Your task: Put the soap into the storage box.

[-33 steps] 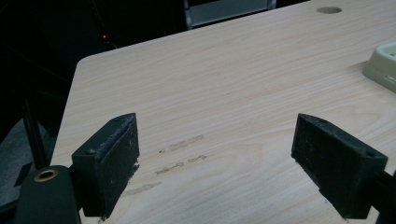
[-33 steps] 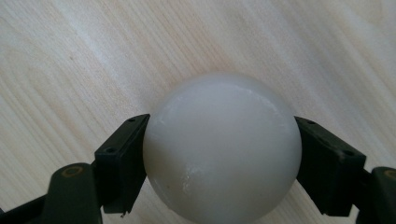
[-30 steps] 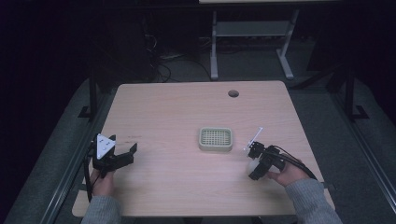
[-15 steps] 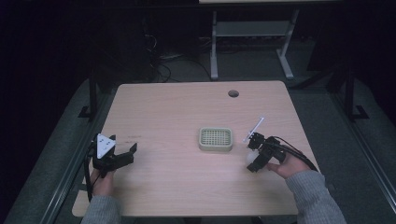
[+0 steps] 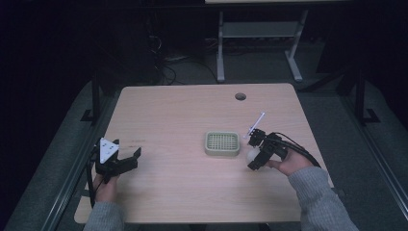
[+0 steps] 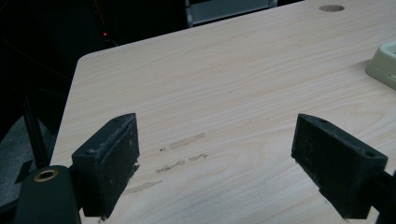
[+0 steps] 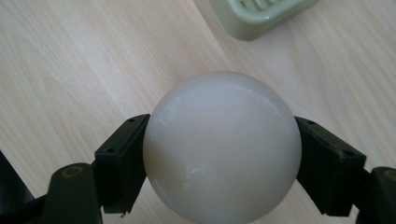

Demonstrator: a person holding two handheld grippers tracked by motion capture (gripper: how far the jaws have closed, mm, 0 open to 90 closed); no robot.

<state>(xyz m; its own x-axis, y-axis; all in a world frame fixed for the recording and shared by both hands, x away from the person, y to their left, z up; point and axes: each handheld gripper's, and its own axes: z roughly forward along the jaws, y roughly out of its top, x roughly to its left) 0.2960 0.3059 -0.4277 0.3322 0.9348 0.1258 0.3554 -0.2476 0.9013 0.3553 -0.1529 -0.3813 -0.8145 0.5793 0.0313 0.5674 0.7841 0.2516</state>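
The right gripper [image 7: 219, 154] holds a white ball [image 7: 222, 149] clamped between its jaws, just right of the green tray [image 5: 222, 144], while the left gripper [image 6: 224, 158] rests spread apart far left of it.

Dim room, with a lit wooden table [image 5: 192, 144] against dark surroundings.
Soft overhead light, faint shadows; the white ball [image 7: 222, 149] on the table looks sharp with mild sheen.
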